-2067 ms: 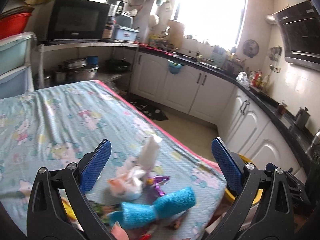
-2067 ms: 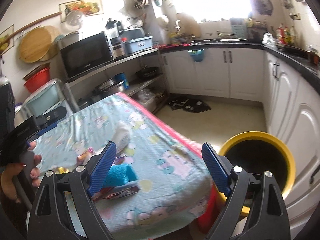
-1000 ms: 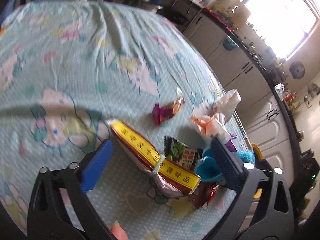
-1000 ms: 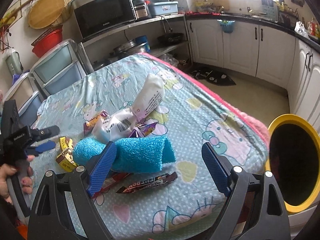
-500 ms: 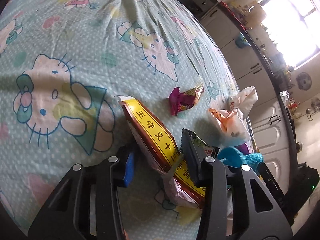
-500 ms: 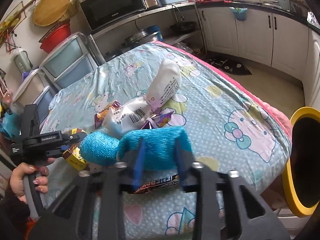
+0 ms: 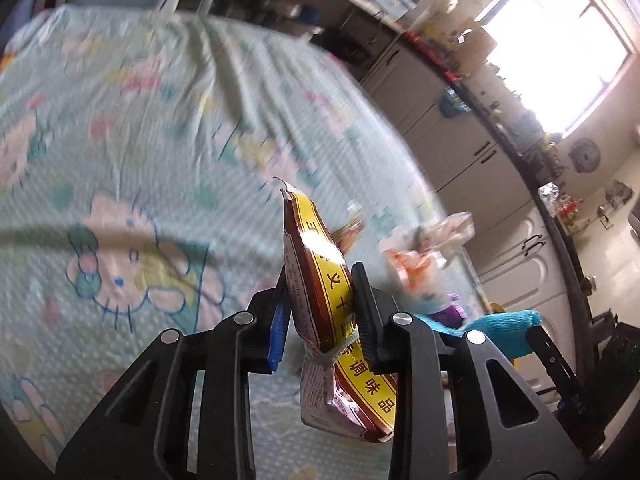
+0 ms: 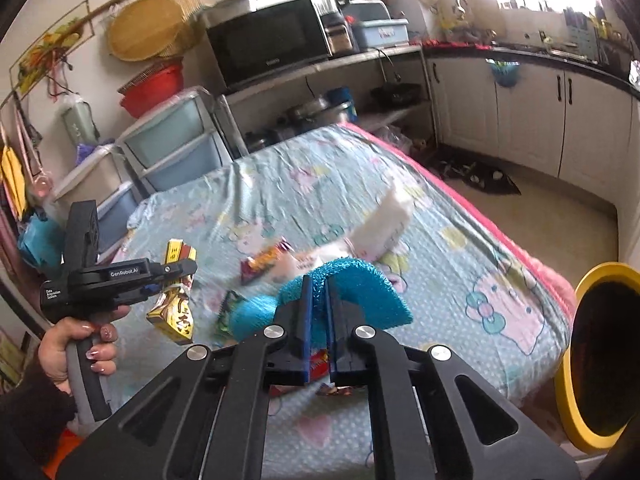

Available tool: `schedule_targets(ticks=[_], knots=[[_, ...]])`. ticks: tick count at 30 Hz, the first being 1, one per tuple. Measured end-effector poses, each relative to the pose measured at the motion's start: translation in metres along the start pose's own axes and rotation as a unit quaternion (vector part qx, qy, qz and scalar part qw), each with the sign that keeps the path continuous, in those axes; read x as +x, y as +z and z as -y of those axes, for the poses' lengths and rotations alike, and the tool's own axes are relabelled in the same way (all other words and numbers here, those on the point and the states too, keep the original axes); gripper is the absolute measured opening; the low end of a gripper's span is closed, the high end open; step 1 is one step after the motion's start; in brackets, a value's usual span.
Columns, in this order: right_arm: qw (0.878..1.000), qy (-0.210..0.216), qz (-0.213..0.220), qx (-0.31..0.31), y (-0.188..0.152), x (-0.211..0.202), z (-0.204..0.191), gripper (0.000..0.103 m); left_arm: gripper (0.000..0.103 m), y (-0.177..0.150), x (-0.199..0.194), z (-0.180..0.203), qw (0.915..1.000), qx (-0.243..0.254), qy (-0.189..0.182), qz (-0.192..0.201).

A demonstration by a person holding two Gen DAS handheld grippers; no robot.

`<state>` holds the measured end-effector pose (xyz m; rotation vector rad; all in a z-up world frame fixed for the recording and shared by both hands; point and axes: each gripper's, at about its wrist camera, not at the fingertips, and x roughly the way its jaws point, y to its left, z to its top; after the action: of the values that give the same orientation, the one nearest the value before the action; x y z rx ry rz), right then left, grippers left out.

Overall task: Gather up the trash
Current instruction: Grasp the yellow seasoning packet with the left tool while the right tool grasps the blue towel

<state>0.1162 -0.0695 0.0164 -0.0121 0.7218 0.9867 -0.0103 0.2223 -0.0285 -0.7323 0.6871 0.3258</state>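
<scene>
My left gripper (image 7: 320, 280) has a yellow-and-brown seasoning packet (image 7: 308, 232) between its jaws, which are still closing; the pads press on it. The packet hangs upright above the table, and from the right wrist it shows as packet (image 8: 174, 312) in the left gripper (image 8: 176, 276), held by a hand (image 8: 76, 340). My right gripper (image 8: 318, 284) is shut on a fold of the teal cloth (image 8: 360, 292), lifted slightly; the same cloth (image 7: 500, 328) shows at the right of the left wrist view. A white pouch (image 8: 384, 220) and a red-yellow wrapper (image 8: 260, 264) lie on the table.
The table wears a light blue cartoon-print cover (image 8: 440, 248) with a pink edge. A yellow-rimmed bin (image 8: 604, 270) stands on the floor past the table's right corner. Plastic drawers (image 8: 172, 148) and a shelf with a microwave (image 8: 264, 40) stand behind. More wrappers (image 8: 320, 360) lie under my right gripper.
Both grippers went from wide open to closed. The left one took the seasoning packet and raised it off the table. The right one clamped the teal cloth and lifted a little.
</scene>
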Motion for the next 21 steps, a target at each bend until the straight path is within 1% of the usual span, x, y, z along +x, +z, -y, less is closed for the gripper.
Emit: schedule_targets(ticks=[2,7,13,21], knots=[[1.000,0.004,0.009,-0.003,0.004,-0.007,-0.003,0.003,0.023,0.002,-0.008,0.010,0.9998,0.013,-0.008,0.014],[0.999,0.002,0.035,-0.016,0.014,-0.028,-0.009,0.003,0.023,0.002,-0.016,0.040,0.9980,0.049,-0.025,0.032],[0.998,-0.009,0.064,-0.021,0.024,-0.049,-0.007,0.003,0.023,-0.002,-0.012,0.072,0.9947,0.085,-0.047,0.035],[0.995,-0.031,0.094,-0.015,0.032,-0.077,0.005,0.003,0.023,0.000,-0.007,0.113,0.9891,0.117,-0.079,0.043]])
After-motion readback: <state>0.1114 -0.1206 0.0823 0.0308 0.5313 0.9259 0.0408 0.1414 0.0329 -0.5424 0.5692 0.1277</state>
